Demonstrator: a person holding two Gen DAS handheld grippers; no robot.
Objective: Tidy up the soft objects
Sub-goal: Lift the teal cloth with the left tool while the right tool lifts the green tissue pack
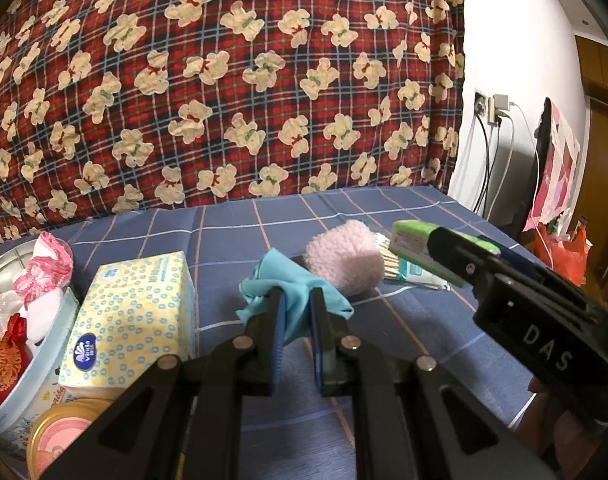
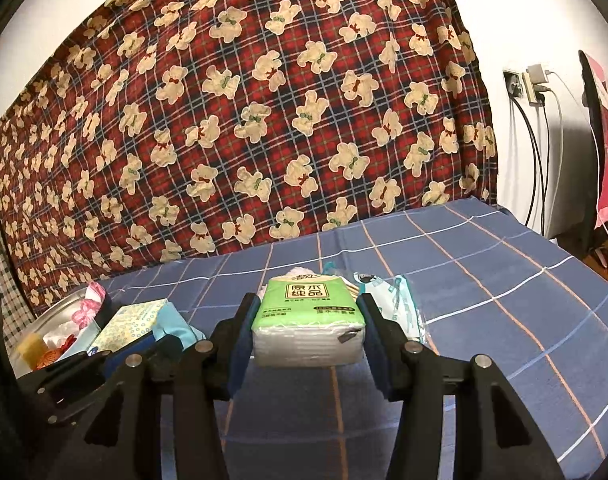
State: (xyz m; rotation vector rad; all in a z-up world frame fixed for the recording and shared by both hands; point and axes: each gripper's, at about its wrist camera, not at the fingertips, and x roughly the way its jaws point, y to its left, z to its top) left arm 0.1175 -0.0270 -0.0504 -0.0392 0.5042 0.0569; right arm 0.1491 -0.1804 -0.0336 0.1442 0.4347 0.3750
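Both grippers gripping soft goods over the checked bench (image 2: 484, 280)
Left gripper (image 1: 297, 300) fingers are pinching a crumpled teal cloth (image 1: 291, 292); right gripper (image 2: 308, 316) fingers are squeezing a blocky green tissue pack (image 2: 308, 320); fluffy pink ball (image 1: 344, 262) lying beyond.

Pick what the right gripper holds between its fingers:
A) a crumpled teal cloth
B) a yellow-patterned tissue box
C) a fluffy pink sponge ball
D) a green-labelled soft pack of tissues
D: the right gripper has its blue pads pressed on both sides of the green-labelled soft pack of tissues, lifted above the blue checked tablecloth.
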